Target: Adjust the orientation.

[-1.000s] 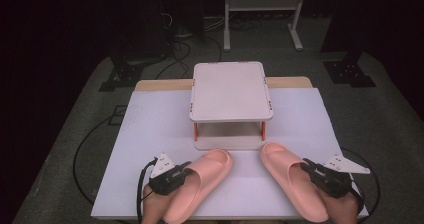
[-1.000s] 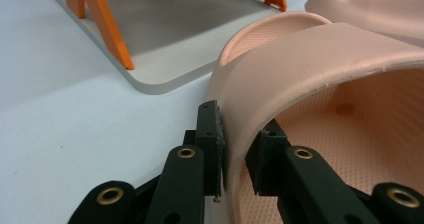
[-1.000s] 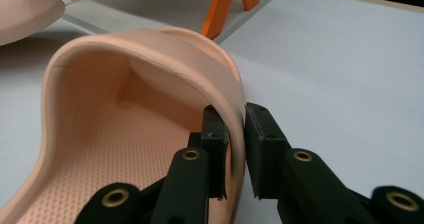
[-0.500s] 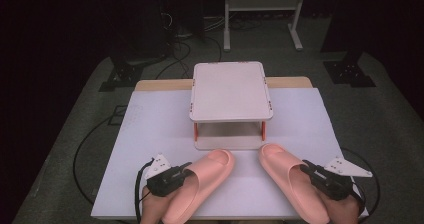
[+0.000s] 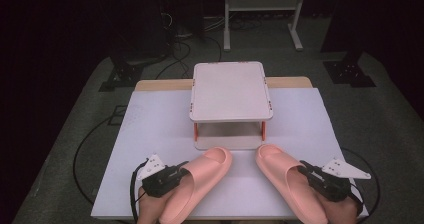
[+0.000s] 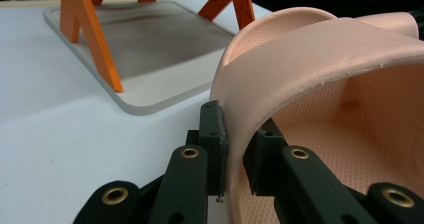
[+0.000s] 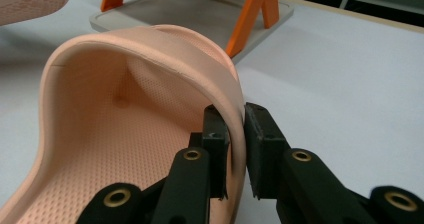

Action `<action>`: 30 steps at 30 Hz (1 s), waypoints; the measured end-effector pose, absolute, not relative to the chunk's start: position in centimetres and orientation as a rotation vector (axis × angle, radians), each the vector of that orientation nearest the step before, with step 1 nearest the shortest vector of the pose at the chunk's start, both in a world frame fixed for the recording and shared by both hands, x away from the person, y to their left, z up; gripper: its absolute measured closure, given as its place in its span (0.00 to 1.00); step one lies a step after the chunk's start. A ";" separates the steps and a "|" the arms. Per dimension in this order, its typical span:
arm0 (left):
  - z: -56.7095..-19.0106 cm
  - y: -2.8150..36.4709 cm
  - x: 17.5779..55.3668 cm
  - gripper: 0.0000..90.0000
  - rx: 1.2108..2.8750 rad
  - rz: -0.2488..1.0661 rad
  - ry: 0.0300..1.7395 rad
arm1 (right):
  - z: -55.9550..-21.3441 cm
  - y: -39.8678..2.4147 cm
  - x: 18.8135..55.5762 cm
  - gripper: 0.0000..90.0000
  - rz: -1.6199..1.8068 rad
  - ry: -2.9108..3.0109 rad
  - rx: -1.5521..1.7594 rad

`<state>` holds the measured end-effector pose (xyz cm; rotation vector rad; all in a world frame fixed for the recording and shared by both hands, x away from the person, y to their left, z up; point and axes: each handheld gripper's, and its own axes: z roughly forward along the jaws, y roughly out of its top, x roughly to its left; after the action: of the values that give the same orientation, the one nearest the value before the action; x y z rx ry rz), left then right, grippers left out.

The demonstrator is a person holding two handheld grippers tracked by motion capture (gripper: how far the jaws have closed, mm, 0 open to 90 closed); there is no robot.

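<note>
From the high view, two peach-pink foam slide sandals lie on the white table sheet [image 5: 150, 134] just in front of a small white two-tier shoe rack on orange legs [image 5: 231, 91], toes pointing toward it: the left sandal [image 5: 207, 176] angled in from the left, the right sandal [image 5: 282, 176] from the right, the pair forming a V with toes near the rack's lower tray. The left gripper [image 5: 175, 176] grips the left sandal at its outer edge and the right gripper [image 5: 307, 174] does likewise on the right sandal; the step in hand looks like carrying the pair onto the rack, so lift both evenly and keep the soles level. In the left gripper view, the left gripper [image 6: 235, 156] is clamped on the sandal's side wall [image 6: 320, 59], one pad outside and one inside the foot opening; the wall is thin and soft, so I would hold firmly without crushing and avoid twisting. The rack's lower tray [image 6: 150, 44] sits ahead between orange legs, so steer the toe between them. In the right gripper view, the right gripper [image 7: 236, 144] pinches the right sandal's wall [image 7: 150, 49] the same way; the tray [image 7: 200, 6] lies beyond, and the toe should be kept clear of the orange leg [image 7: 250, 19].
</note>
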<state>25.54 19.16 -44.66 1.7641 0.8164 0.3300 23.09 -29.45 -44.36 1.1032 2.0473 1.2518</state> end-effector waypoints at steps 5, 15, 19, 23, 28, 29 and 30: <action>-44.6 19.6 25.5 0.89 1.741 0.319 0.826 | -44.3 -29.2 22.9 0.88 1.256 2.054 1.092; -43.6 20.2 24.7 0.89 1.710 0.346 0.808 | -43.6 -28.8 22.4 0.88 1.284 2.052 1.057; -43.5 20.5 24.6 0.89 1.702 0.341 0.812 | -43.5 -28.8 22.4 0.88 1.298 2.044 1.066; -43.2 20.7 24.6 0.89 1.703 0.353 0.807 | -43.0 -28.7 22.5 0.88 1.313 2.037 1.056; -43.5 20.8 24.1 0.89 1.689 0.338 0.830 | -42.8 -28.9 22.6 0.88 1.356 2.023 1.067; -43.4 20.8 24.1 0.89 1.694 0.346 0.826 | -42.8 -28.8 22.6 0.88 1.353 2.031 1.058; -43.3 20.8 24.1 0.89 1.695 0.350 0.824 | -42.7 -28.7 22.6 0.88 1.347 2.032 1.052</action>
<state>24.14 20.78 -43.28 1.6948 0.8238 0.3503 22.59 -28.71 -42.73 1.0519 2.0322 1.3471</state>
